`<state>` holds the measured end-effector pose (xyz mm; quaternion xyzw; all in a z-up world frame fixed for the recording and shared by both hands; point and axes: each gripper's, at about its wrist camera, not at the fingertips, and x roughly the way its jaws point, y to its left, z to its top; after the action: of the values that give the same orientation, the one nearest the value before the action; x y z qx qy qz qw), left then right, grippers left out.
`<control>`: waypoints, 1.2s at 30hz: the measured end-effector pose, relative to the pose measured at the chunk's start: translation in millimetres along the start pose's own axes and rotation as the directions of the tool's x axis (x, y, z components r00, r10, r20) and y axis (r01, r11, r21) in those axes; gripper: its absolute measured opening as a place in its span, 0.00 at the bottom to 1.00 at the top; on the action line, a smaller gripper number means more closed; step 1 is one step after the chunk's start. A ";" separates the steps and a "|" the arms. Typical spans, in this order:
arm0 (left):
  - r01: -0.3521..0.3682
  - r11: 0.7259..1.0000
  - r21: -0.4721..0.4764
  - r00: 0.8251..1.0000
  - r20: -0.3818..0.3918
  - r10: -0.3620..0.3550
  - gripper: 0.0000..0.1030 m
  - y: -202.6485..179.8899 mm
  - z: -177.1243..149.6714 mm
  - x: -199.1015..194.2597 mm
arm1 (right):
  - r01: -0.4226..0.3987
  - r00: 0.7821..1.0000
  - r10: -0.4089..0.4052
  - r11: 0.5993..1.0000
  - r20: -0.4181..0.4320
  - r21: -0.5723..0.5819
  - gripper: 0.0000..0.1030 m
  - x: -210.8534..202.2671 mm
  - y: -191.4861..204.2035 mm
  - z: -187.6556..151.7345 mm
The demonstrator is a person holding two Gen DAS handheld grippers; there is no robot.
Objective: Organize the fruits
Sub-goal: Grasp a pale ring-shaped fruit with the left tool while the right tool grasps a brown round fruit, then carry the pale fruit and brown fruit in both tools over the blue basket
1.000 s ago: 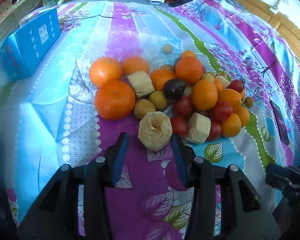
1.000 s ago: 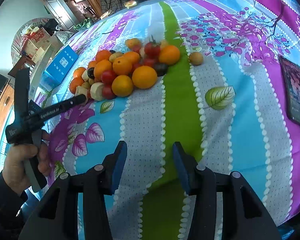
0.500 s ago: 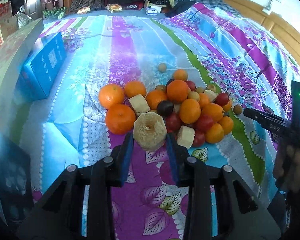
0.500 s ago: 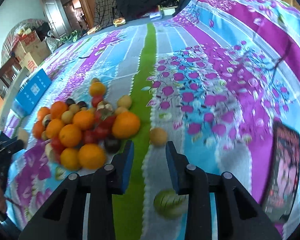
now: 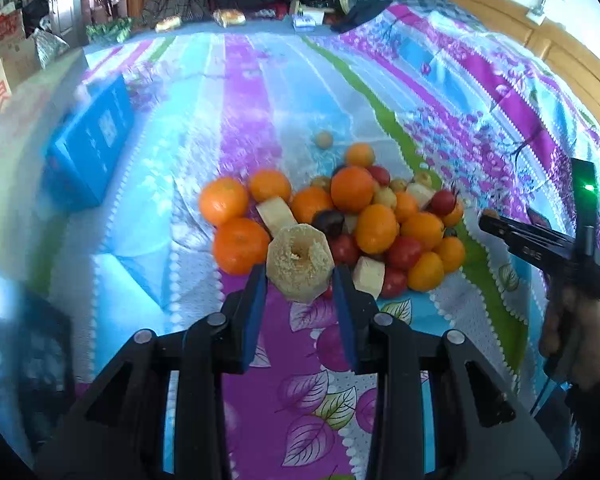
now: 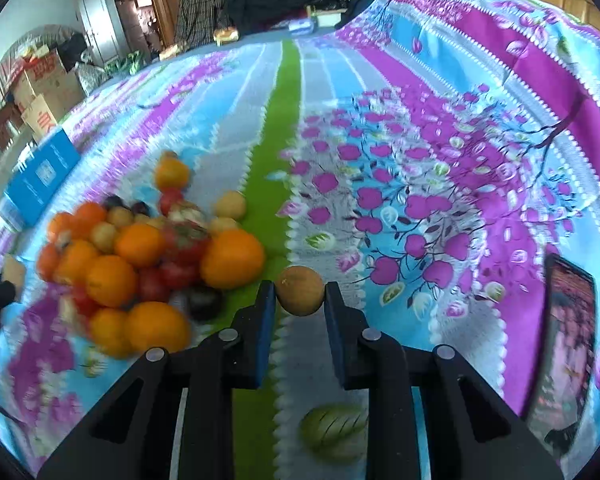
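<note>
A heap of fruit (image 5: 340, 224) lies on the patterned bedspread: oranges, red tomatoes, small yellow fruits, a dark plum and pale cut chunks. My left gripper (image 5: 300, 280) is shut on a pale cored fruit piece (image 5: 300, 264), held just above the near edge of the heap. In the right wrist view the heap (image 6: 140, 264) sits to the left. My right gripper (image 6: 300, 296) is shut on a small brown round fruit (image 6: 300, 290), right of the heap beside a big orange (image 6: 232, 258). The right gripper (image 5: 496, 226) and the hand holding it also show at the right of the left wrist view.
A blue box (image 5: 88, 152) lies left of the heap, and one small yellow fruit (image 5: 323, 139) lies alone behind it. A dark phone (image 6: 564, 336) rests on the bedspread at the right. Clothes and cartons are piled at the far end.
My left gripper closed on the cored piece and lifted it off the bedspread. My right gripper swung across to the small brown fruit and closed on it.
</note>
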<state>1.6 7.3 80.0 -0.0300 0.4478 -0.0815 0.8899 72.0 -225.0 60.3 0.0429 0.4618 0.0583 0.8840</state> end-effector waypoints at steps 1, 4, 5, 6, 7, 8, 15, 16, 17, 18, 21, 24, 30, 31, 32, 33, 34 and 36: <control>-0.010 1.000 0.005 1.000 0.011 0.010 0.33 0.7 2.2 -7.0 | -0.002 1.000 0.002 1.000 0.013 0.004 0.27 -13.9 7.4 2.2; -0.032 0.999 0.013 0.998 0.052 0.031 0.33 5.4 9.1 -33.7 | -0.004 0.999 0.004 1.000 0.048 -0.005 0.27 -49.4 31.5 7.8; -0.042 0.999 0.012 0.997 0.064 0.041 0.33 8.1 10.9 -42.1 | -0.013 0.998 0.013 1.000 0.057 -0.006 0.27 -58.9 38.7 9.8; -0.050 0.999 0.007 0.996 0.074 0.049 0.33 11.8 12.5 -51.2 | -0.022 0.998 0.022 1.000 0.066 -0.008 0.27 -69.4 46.9 11.7; -0.057 0.998 -0.003 0.994 0.089 0.057 0.33 18.1 14.2 -64.8 | -0.030 0.997 0.031 0.999 0.077 -0.011 0.27 -80.2 55.9 14.0; -0.067 0.998 -0.012 0.993 0.100 0.068 0.33 23.9 15.1 -74.9 | -0.041 0.995 0.042 0.999 0.088 -0.018 0.27 -90.9 65.6 17.5; -0.145 0.985 -0.094 0.972 0.173 0.160 0.33 65.3 16.6 -143.5 | -0.106 0.982 0.118 0.991 0.148 -0.085 0.27 -144.0 142.1 39.0; -0.158 0.981 -0.110 0.967 0.184 0.177 0.33 73.5 15.2 -155.4 | -0.119 0.979 0.134 0.987 0.154 -0.104 0.27 -149.8 158.6 42.2; -0.168 0.978 -0.122 0.963 0.191 0.190 0.33 78.6 14.1 -163.5 | -0.132 0.976 0.149 0.984 0.157 -0.119 0.27 -154.3 171.0 44.2; -0.181 0.974 -0.138 0.958 0.197 0.206 0.33 87.0 12.2 -174.1 | -0.149 0.973 0.170 0.980 0.159 -0.136 0.27 -159.2 186.2 46.1; -0.218 0.959 -0.180 0.943 0.214 0.254 0.33 107.8 6.3 -198.6 | -0.193 0.961 0.225 0.963 0.164 -0.189 0.27 -173.3 230.7 49.1; -0.244 0.943 -0.228 0.928 0.227 0.295 0.33 129.2 0.7 -220.4 | -0.231 0.948 0.273 0.944 0.164 -0.237 0.27 -185.8 273.6 50.3; -0.300 0.901 -0.314 0.892 0.242 0.382 0.33 173.1 -13.8 -260.2 | -0.302 0.920 0.364 0.895 0.145 -0.328 0.27 -206.0 356.2 49.2; -0.307 0.892 -0.331 0.886 0.243 0.395 0.33 182.5 -17.4 -267.1 | -0.314 0.915 0.379 0.884 0.138 -0.345 0.27 -209.4 371.8 48.1; -0.314 0.886 -0.342 0.881 0.242 0.406 0.33 188.8 -19.4 -271.3 | -0.326 0.911 0.392 0.876 0.131 -0.357 0.27 -212.4 383.2 45.9; -0.323 0.879 -0.351 0.876 0.241 0.418 0.33 193.7 -22.7 -275.1 | -0.337 0.906 0.405 0.867 0.124 -0.368 0.27 -214.3 393.1 44.5; -0.333 0.869 -0.367 0.869 0.238 0.433 0.33 202.2 -27.1 -280.4 | -0.347 0.901 0.417 0.856 0.116 -0.384 0.27 -216.9 407.6 42.3; -0.341 0.856 -0.388 0.863 0.232 0.449 0.33 211.3 -33.7 -286.3 | -0.368 0.893 0.440 0.837 0.097 -0.405 0.27 -220.6 430.8 38.2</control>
<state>-168.1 265.3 260.0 -0.0993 0.3041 0.1884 0.9285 -48.9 169.0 316.9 -0.0254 0.3374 0.3273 0.8823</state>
